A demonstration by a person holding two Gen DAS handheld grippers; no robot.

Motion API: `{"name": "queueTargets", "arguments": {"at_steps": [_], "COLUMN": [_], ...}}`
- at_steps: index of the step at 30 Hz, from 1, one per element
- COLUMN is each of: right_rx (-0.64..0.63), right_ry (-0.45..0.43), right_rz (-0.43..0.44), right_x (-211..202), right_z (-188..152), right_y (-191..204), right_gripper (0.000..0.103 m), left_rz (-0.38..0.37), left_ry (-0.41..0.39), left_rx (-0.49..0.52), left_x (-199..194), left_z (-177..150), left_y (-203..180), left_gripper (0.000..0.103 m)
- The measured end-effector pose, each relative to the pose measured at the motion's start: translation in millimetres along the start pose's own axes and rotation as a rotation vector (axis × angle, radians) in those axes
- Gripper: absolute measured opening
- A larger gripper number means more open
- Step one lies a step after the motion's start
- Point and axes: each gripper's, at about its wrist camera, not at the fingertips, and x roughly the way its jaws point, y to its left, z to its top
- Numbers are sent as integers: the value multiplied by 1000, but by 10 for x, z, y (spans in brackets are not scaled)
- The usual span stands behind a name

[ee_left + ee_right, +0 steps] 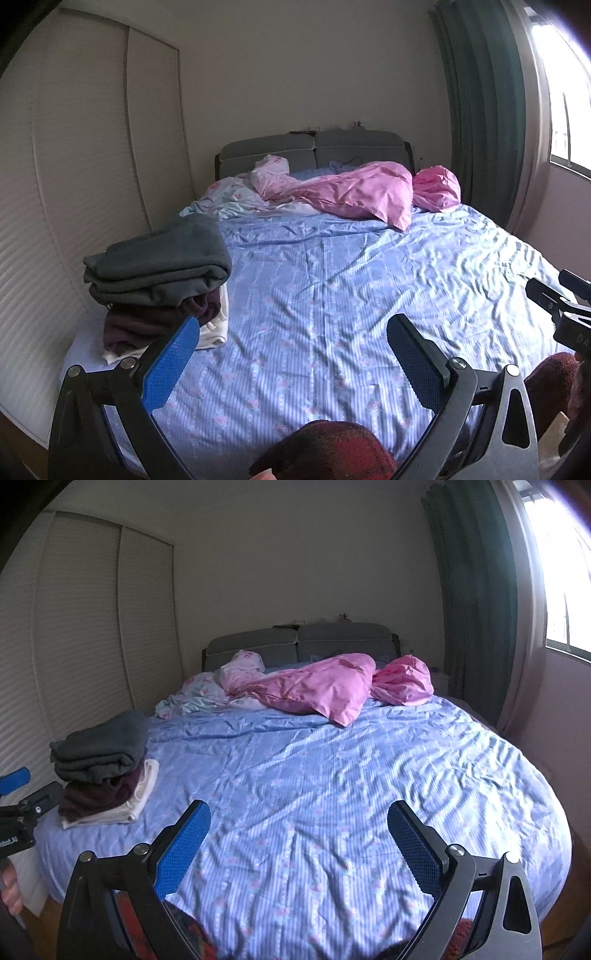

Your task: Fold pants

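Observation:
A stack of folded clothes (pixel 159 273) (pixel 99 760) lies at the bed's left side: grey on top, maroon under it, white at the bottom. My left gripper (pixel 293 325) is open over the blue sheet, right of the stack, holding nothing. My right gripper (pixel 299 808) is also open and empty above the middle of the bed. A dark red fuzzy fabric (pixel 325 450) (pixel 192 938) shows at the bottom edge below both grippers. Whether it is pants I cannot tell.
The bed (pixel 332 295) (pixel 332 775) has a blue striped sheet. Pink bedding (pixel 354 192) (pixel 325 686) is bunched near the grey headboard (pixel 314 151). A louvred wardrobe (pixel 74 184) stands left; a green curtain (pixel 484 110) and window are right.

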Motion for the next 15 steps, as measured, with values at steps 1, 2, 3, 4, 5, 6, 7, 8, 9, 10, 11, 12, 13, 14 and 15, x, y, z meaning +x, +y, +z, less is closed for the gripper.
{"name": "queueTargets", "arguments": {"at_steps": [1,2,3,4,5,6,7,8,9,10,11,12,13,14,15], "right_rx": [0,-1,-2,-2,-3,-2,-1,-1,0,0,-1,-1,-1,-1,-2], "right_ry": [2,3,6,9,12,16,19,23,23,24,26,26,27,29,31], "right_rz": [-2,-2,1,1,1,3,5,6,7,6,4,4,6,7,6], "right_x": [2,3,10,18,26,37,43,51,56,60,65,65,71,76,81], "right_z": [-1,-2,-3,-3,-5,-5,-9,-9,-10,-13,-14,-14,-14,-17,-24], "right_y": [4,4,8,10,14,17,17,19,19,21,22,19,18,18,19], "right_gripper": [98,98,98,98,98,98,98,98,98,98,98,98,98,98,98], "left_rz": [5,8,9,7,8,12,16,19,22,22,20,18,18,20,23], "left_ry": [-2,-3,-3,-5,-7,-12,-18,-24,-27,-26,-26,-24,-23,-24,-25], "left_rx": [3,5,5,5,4,4,5,5,3,2,0,-1,0,3,3], "left_x": [0,-8,-13,-15,-18,-23,-29,-37,-41,-42,-42,-37,-35,-39,-40], "left_z": [-6,-8,-17,-19,-18,-18,-17,-19,-20,-23,-26,-20,-19,-23,-19], "left_y": [10,15,15,17,17,20,30,38,48,52,59,66,64,62,55], "left_gripper": [103,103,103,103,103,103,103,103,103,103,103,103,103,103,103]}}
